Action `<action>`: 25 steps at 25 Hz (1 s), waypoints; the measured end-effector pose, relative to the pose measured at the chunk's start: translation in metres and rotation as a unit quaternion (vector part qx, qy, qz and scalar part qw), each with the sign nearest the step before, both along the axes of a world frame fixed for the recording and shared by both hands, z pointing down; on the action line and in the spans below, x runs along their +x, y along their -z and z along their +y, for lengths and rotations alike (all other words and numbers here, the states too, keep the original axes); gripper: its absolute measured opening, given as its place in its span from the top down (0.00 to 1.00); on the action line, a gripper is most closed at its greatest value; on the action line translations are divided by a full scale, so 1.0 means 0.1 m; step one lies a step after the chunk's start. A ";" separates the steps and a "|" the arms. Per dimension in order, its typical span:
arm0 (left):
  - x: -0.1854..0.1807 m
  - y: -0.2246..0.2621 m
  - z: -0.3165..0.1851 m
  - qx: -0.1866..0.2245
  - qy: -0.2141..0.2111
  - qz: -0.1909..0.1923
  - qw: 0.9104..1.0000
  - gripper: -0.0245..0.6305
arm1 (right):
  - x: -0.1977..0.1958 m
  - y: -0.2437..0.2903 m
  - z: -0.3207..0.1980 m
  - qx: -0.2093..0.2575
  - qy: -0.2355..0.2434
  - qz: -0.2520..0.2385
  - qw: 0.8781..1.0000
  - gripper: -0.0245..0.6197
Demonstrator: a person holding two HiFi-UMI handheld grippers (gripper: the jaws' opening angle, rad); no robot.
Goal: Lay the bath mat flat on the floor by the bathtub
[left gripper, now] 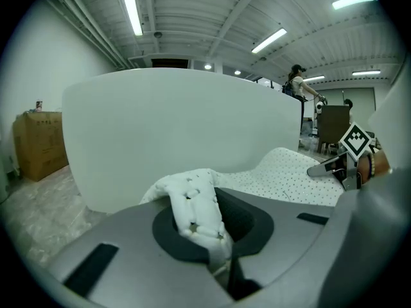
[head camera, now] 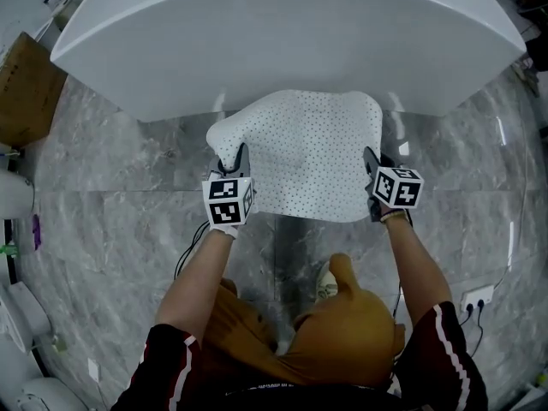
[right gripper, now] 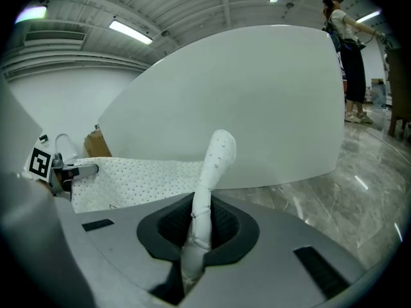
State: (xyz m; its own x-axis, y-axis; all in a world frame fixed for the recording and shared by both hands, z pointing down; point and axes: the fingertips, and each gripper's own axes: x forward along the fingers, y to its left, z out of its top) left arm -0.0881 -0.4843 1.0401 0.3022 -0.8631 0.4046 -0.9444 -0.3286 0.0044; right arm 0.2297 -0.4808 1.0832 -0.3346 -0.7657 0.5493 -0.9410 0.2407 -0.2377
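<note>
Beside the bathtub (head camera: 282, 32), fingers of left gripper (head camera: 233, 157) and right gripper (head camera: 373, 161) pinch the bath mat (head camera: 312, 148) corners.

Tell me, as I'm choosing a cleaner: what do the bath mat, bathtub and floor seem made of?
Bath mat: white, matte, probably soft rubber or foam; dotted with small holes, bends limply where pinched. Bathtub: smooth glossy white shell, perhaps acrylic or ceramic. Floor: grey veined polished stone or tile, reflecting lights.
</note>
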 end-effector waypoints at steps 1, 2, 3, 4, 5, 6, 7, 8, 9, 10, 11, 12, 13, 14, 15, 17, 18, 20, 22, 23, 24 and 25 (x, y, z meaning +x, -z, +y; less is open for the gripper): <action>0.01 -0.06 -0.01 -0.004 0.000 -0.003 1.000 0.91 | 0.00 -0.07 -0.01 -0.004 0.000 0.000 1.000 0.89; 0.03 -0.11 -0.01 -0.008 -0.001 -0.006 1.000 0.91 | 0.01 -0.13 -0.02 -0.009 -0.001 0.001 1.000 0.89; 0.03 -0.16 -0.02 -0.012 -0.001 -0.008 1.000 0.91 | 0.01 -0.19 -0.03 -0.013 -0.001 0.002 1.000 0.89; 0.03 -0.22 -0.03 -0.016 0.000 -0.010 1.000 0.91 | 0.00 -0.24 -0.05 -0.015 0.000 0.003 1.000 0.89; 0.03 -0.26 -0.04 -0.020 0.002 -0.012 1.000 0.91 | 0.00 -0.29 -0.08 -0.017 0.001 0.004 1.000 0.89; 0.03 -0.31 -0.05 -0.024 0.005 -0.014 1.000 0.91 | -0.01 -0.34 -0.11 -0.019 0.003 0.006 1.000 0.89; 0.03 -0.34 -0.07 -0.026 0.007 -0.015 1.000 0.91 | -0.01 -0.39 -0.14 -0.021 0.004 0.007 1.000 0.89; 0.04 -0.38 -0.09 -0.028 0.008 -0.017 0.999 0.91 | -0.01 -0.44 -0.17 -0.024 0.004 0.007 1.000 0.89; 0.05 -0.41 -0.11 -0.029 0.009 -0.019 0.999 0.91 | 0.00 -0.49 -0.20 -0.027 0.003 0.009 1.000 0.89; 0.07 -0.44 -0.13 -0.031 0.008 -0.023 0.999 0.91 | 0.02 -0.54 -0.23 -0.030 0.002 0.011 0.999 0.89; 0.09 -0.47 -0.15 -0.033 0.007 -0.026 0.999 0.91 | 0.04 -0.59 -0.26 -0.033 0.002 0.013 0.999 0.89; 0.10 -0.51 -0.17 -0.036 0.007 -0.028 0.999 0.91 | 0.05 -0.64 -0.28 -0.035 0.001 0.016 0.999 0.89; 0.12 -0.55 -0.18 -0.039 0.007 -0.030 0.999 0.91 | 0.07 -0.68 -0.30 -0.038 0.000 0.018 0.999 0.89; 0.14 -0.58 -0.19 -0.041 0.008 -0.030 0.999 0.91 | 0.09 -0.73 -0.32 -0.041 -0.001 0.020 0.999 0.89; 0.16 -0.61 -0.20 -0.043 0.010 -0.030 0.999 0.91 | 0.12 -0.76 -0.34 -0.043 -0.003 0.021 0.999 0.89; 0.20 -0.67 -0.23 -0.047 0.011 -0.028 0.998 0.91 | 0.16 -0.84 -0.37 -0.047 -0.006 0.023 0.999 0.89; 0.23 -0.70 -0.24 -0.048 0.011 -0.028 0.998 0.91 | 0.18 -0.88 -0.39 -0.050 -0.008 0.023 0.998 0.89; 0.29 -0.75 -0.26 -0.051 0.010 -0.027 0.998 0.91 | 0.22 -0.96 -0.41 -0.055 -0.011 0.026 0.998 0.89; 0.34 -0.80 -0.27 -0.054 0.009 -0.026 0.998 0.91 | 0.26 -1.02 -0.43 -0.058 -0.013 0.032 0.998 0.89; 0.36 -0.83 -0.27 -0.055 0.009 -0.024 0.998 0.91 | 0.28 -1.04 -0.44 -0.058 -0.015 0.034 0.998 0.89; 0.38 -0.85 -0.28 -0.057 0.009 -0.023 0.998 0.91 | 0.30 -1.05 -0.44 -0.058 -0.018 0.034 0.998 0.89; 0.40 -0.88 -0.28 -0.059 0.010 -0.022 0.998 0.91 | 0.31 -1.07 -0.45 -0.058 -0.022 0.035 0.997 0.89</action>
